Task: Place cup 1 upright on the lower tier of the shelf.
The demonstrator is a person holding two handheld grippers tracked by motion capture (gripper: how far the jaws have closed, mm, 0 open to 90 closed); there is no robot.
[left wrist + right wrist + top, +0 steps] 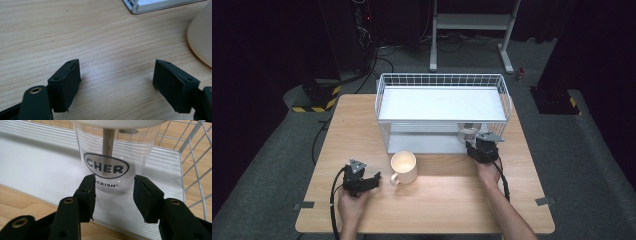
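Note:
A clear plastic cup (140,152) with a white lid, a black oval logo and a wooden stick (108,147) inside stands on the lower shelf of a white wire rack (442,102). My right gripper (113,187) is shut on the cup's base, one pad against each side. From above, that gripper (472,146) reaches under the rack's top shelf at its right end, where the cup (469,132) shows. My left gripper (116,75) rests open over bare wood, nothing between its pads. A cream mug (404,167) stands just right of the left gripper (376,178).
The wooden table (357,125) has free room to the left of the rack and along its front edge. The rack's wire side (195,170) stands close to the right of the cup. The mug (201,32) and a rack corner (140,7) lie ahead of the left gripper.

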